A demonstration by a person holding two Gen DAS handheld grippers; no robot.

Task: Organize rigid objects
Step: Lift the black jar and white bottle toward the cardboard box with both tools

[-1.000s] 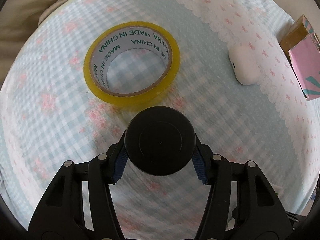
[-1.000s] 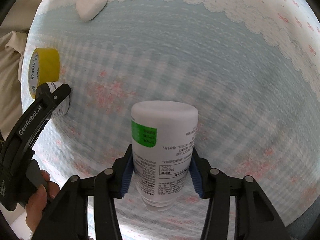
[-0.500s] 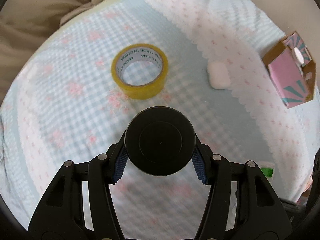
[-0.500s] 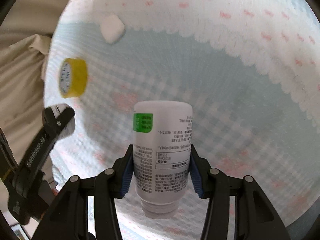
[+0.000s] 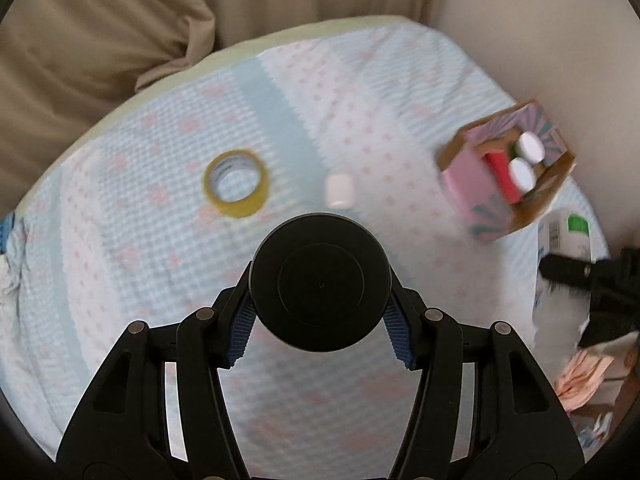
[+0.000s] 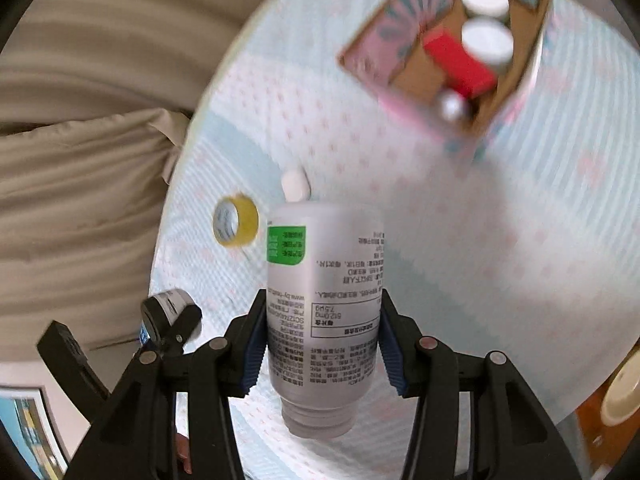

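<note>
My left gripper (image 5: 320, 330) is shut on a black-capped jar (image 5: 320, 282), held high above the checked tablecloth (image 5: 140, 280). My right gripper (image 6: 322, 354) is shut on a white pill bottle (image 6: 324, 300) with a green label, held upside down in the air. The open pink cardboard box (image 5: 472, 184) stands at the right and holds two white-capped bottles and a red box; it shows at the top in the right wrist view (image 6: 404, 56). A yellow tape roll (image 5: 236, 182) and a white earbud case (image 5: 339, 190) lie on the cloth.
Beige curtain and cushion (image 5: 100, 40) lie beyond the table's far edge. The right gripper with its bottle (image 5: 568, 256) shows at the right edge of the left wrist view. The left gripper (image 6: 168, 320) shows at lower left in the right wrist view.
Both grippers have risen well above the table with their loads. The tape and earbud case look smaller, and the pink box with its contents has come into both views.
</note>
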